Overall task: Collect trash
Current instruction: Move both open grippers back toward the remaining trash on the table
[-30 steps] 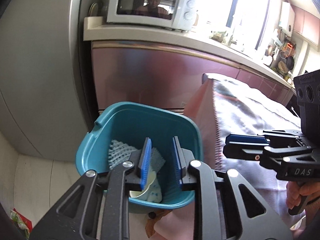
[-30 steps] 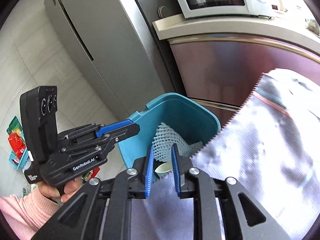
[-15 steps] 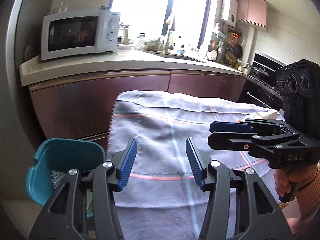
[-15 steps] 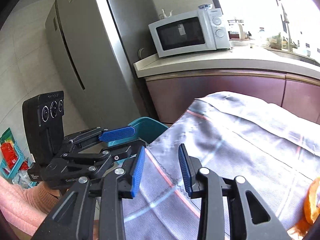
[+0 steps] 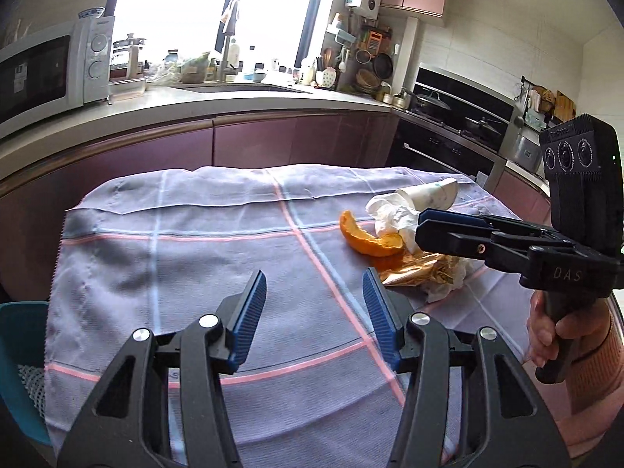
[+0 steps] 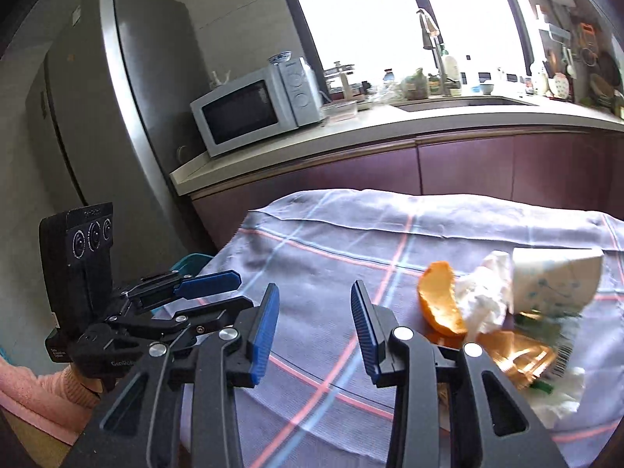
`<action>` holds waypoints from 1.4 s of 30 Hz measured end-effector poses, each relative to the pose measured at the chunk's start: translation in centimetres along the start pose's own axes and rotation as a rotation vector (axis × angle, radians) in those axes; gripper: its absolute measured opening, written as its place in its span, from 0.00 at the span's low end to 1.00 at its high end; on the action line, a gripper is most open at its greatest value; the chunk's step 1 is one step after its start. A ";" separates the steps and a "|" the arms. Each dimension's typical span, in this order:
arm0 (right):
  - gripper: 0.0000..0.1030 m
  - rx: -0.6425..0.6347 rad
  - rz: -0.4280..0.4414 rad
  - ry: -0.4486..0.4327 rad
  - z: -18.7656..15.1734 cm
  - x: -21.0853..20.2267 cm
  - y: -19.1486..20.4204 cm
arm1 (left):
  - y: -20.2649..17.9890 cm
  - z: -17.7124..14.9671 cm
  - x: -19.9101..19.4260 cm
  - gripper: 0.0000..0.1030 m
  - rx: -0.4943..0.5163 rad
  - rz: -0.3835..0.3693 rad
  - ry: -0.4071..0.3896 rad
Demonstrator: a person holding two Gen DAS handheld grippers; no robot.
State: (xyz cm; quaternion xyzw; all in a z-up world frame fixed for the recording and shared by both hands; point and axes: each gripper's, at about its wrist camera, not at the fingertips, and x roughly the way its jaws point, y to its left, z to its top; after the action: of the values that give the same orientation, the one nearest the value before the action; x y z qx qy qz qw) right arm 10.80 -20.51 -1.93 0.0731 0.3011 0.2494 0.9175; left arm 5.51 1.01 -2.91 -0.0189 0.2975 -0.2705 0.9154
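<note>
A pile of trash lies on the checked tablecloth at the right: an orange peel, crumpled white tissue, a paper cup on its side and a gold wrapper. My left gripper is open and empty above the cloth, left of the pile. My right gripper has its jaws opening, with nothing between them; its fingers hang just over the pile. The teal bin sits low beyond the table's left edge, with white foam netting inside.
A purple-fronted kitchen counter runs behind the table, carrying a microwave and a sink with bottles. A steel fridge stands at the left, and an oven at the right. A person's hand in a pink sleeve holds each gripper.
Both grippers have swung away from the teal bin to over the table. Their jaws have spread wider. The trash pile has come into view.
</note>
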 end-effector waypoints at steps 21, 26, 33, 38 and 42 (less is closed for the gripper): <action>0.36 0.247 -0.227 -0.073 -4.2 -5.9 -10.9 | -5.0 0.7 6.5 0.46 0.039 -0.091 0.117; 0.36 0.262 -0.229 -0.075 -4.5 -5.9 -11.5 | -5.8 0.4 7.2 0.45 0.060 -0.098 0.134; 0.36 0.294 -0.225 -0.072 -5.1 -5.7 -12.3 | -7.0 -0.2 8.1 0.45 0.070 -0.118 0.168; 0.36 0.334 -0.224 -0.065 -5.9 -6.0 -13.3 | -7.5 -0.4 8.4 0.45 0.082 -0.115 0.175; 0.44 0.351 -0.219 -0.053 -6.2 -5.8 -13.6 | -7.7 -0.3 9.0 0.46 0.095 -0.108 0.186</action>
State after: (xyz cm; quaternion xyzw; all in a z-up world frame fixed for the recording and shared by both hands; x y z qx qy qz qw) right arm 8.70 -35.35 -7.84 0.2052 0.3219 0.0900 0.9199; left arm 7.69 -10.05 -6.44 0.0337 0.3663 -0.3340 0.8678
